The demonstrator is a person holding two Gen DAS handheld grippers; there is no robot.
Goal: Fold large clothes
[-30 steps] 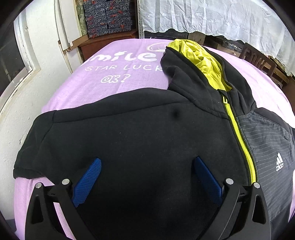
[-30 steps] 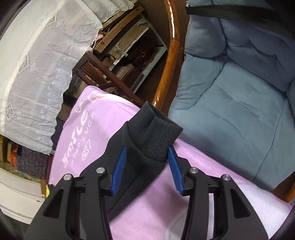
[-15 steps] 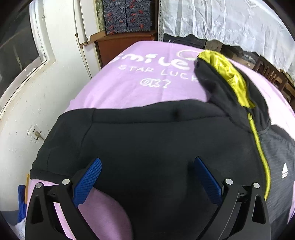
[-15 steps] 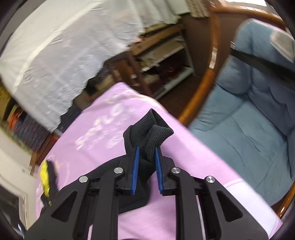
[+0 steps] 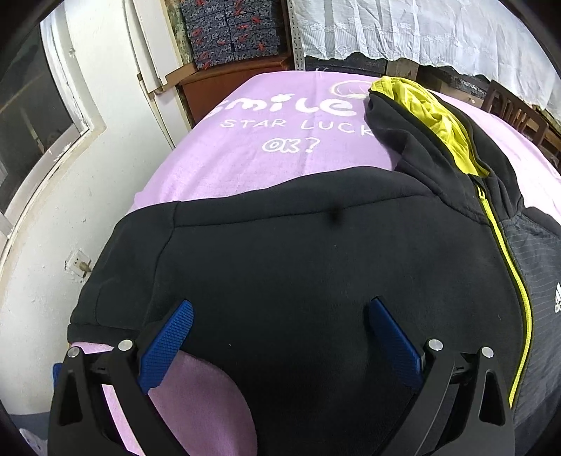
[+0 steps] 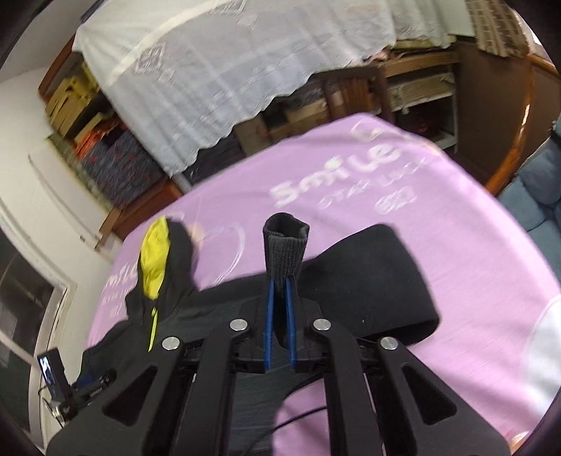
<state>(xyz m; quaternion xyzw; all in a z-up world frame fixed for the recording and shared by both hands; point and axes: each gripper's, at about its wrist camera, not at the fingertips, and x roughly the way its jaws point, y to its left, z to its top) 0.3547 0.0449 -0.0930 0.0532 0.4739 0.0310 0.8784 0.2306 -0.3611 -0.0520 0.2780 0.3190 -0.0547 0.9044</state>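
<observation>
A black hooded jacket (image 5: 315, 266) with a yellow zip and yellow-lined hood (image 5: 434, 115) lies face up on a purple blanket (image 5: 245, 154). My left gripper (image 5: 280, 312) hangs open over the jacket's left sleeve and chest, with nothing pinched between its blue pads. In the right wrist view my right gripper (image 6: 279, 284) is shut on the ribbed sleeve cuff (image 6: 285, 245), lifted above the bed, and the sleeve (image 6: 371, 277) trails back in a loop. The hood (image 6: 157, 259) shows far left there.
The purple blanket (image 6: 350, 168) carries white lettering. A white wall with a window (image 5: 45, 115) borders the bed's left side. Shelves under a white lace cloth (image 5: 420, 31) stand behind. A blue cushioned chair (image 6: 536, 196) with a wooden frame is at the right.
My right gripper closed on the sleeve cuff, lifted it and swung it in over the bed towards the jacket's body. My left gripper drifted slightly left, still open.
</observation>
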